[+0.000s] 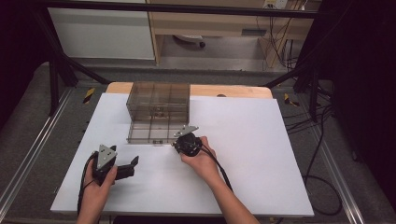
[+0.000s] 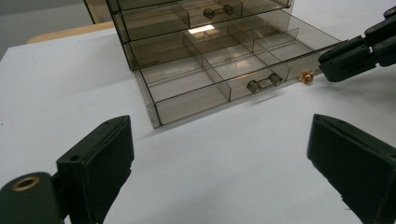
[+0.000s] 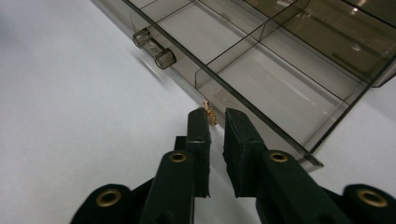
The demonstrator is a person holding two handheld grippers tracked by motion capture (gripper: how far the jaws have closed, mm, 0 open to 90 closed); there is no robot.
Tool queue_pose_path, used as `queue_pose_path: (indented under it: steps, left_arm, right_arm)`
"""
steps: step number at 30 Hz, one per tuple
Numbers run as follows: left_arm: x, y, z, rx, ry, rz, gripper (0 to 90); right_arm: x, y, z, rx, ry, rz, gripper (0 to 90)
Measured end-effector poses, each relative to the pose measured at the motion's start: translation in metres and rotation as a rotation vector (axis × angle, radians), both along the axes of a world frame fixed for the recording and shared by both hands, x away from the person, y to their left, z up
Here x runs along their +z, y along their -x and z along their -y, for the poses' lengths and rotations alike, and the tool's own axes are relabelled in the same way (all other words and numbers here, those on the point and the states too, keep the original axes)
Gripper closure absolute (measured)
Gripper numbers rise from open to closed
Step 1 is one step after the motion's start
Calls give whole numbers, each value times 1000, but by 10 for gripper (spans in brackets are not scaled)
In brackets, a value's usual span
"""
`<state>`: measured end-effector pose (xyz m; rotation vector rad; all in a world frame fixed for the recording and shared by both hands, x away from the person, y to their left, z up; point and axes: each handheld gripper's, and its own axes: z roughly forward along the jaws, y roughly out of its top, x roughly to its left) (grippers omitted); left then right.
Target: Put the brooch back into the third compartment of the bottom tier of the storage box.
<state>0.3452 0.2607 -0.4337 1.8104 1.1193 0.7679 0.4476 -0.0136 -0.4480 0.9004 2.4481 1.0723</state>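
- Drawer box of smoky clear plastic stands beyond both tongs on the white table; its lowest drawer is pulled out.
- Right gripper has its jaws nearly pressed together; a small gold piece sits at their tips, touching the left pad, just against the drawer front. No firm pinch is visible.
- Left gripper rests well apart with jaws spread wide and nothing between them.
- Left gripper view shows the gold piece lying on the table beside the drawer corner; the high view cannot resolve it.
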Motion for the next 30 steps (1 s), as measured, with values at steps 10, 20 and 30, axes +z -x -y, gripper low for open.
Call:
queue_pose_path:
  steps: [10, 20, 30]
  left_arm:
    - [0, 0, -1, 0, 2, 1, 73]
    - [0, 0, 0, -1, 6, -1, 73]
    - [0, 0, 1, -9, 1, -2, 73]
  right_arm:
    - [-6, -6, -3, 45, -19, -1, 700]
    - [-7, -12, -13, 64, -28, -29, 713]
    - [-5, -17, -15, 45, -43, -73, 805]
